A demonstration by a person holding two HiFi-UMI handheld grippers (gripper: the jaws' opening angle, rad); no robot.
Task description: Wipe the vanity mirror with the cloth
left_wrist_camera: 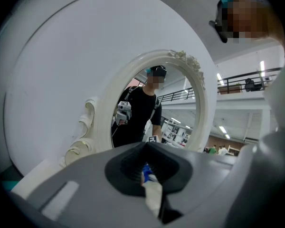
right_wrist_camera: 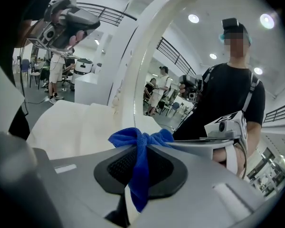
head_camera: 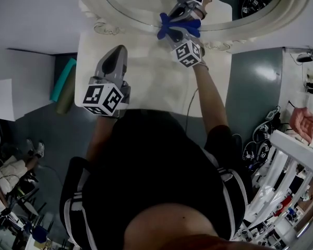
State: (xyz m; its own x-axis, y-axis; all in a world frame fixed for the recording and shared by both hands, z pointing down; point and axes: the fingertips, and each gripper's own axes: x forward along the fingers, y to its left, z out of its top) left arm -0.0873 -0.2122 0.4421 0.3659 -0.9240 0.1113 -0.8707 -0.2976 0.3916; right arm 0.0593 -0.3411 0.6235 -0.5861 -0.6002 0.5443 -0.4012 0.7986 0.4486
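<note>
The oval vanity mirror (head_camera: 126, 10) with its ornate white frame stands at the back of the white vanity top (head_camera: 146, 87). My right gripper (head_camera: 180, 31) is shut on a blue cloth (head_camera: 173, 27), which is pressed at the lower edge of the glass. In the right gripper view the blue cloth (right_wrist_camera: 129, 137) bunches out between the jaws of the right gripper (right_wrist_camera: 142, 145), right beside the mirror frame (right_wrist_camera: 141, 61). My left gripper (head_camera: 118, 51) hovers over the vanity top's left part, shut and holding nothing. It points at the mirror (left_wrist_camera: 199, 94), well short of it.
A teal roll (head_camera: 63, 78) and a white panel (head_camera: 15, 87) lie on the floor to the left of the vanity. White racks (head_camera: 289, 165) and cables crowd the right side, where another person's hand (head_camera: 303, 122) shows.
</note>
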